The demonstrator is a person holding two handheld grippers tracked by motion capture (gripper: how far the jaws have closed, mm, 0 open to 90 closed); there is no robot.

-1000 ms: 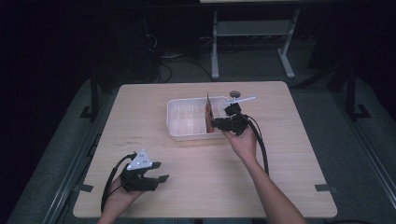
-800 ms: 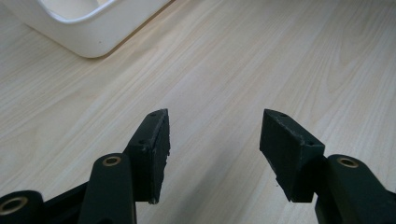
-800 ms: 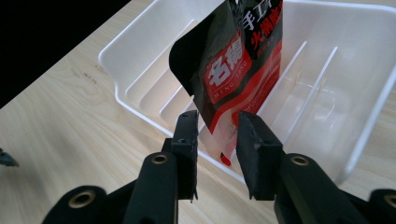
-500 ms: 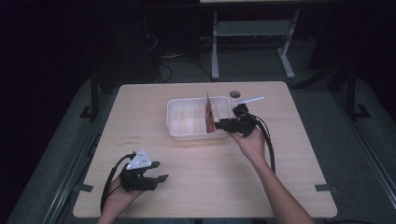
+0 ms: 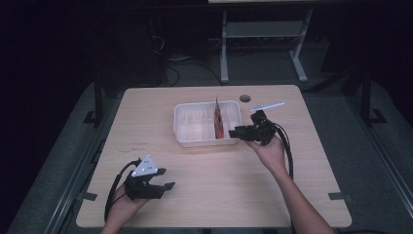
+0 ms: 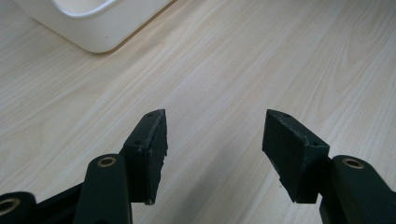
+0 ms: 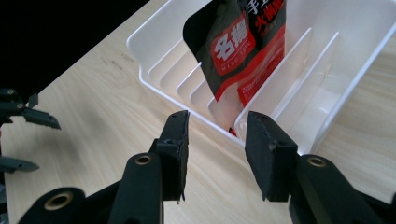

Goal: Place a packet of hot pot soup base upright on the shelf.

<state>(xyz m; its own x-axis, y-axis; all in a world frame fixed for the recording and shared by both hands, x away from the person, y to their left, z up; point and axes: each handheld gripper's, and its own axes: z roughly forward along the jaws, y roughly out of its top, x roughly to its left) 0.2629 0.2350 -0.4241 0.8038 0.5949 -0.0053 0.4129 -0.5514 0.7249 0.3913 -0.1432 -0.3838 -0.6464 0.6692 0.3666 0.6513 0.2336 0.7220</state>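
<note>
Red-black packet (image 7: 243, 51) upright between bin dividers (image 7: 299, 70)

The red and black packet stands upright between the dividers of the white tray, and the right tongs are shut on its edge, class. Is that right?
Not quite. The packet does stand upright between the dividers of the white tray, but the right tongs are open and hold nothing; their jaws sit just outside the tray's near wall. The right gripper view shows it.

tray (image 5: 185, 127) mid-table, toward far edge | packet (image 5: 217, 119) upright in tray, right of centre | right gripper (image 5: 237, 132) just right of tray | left gripper (image 5: 165, 178) well apart, near-left corner of table (image 5: 219, 195)
</note>
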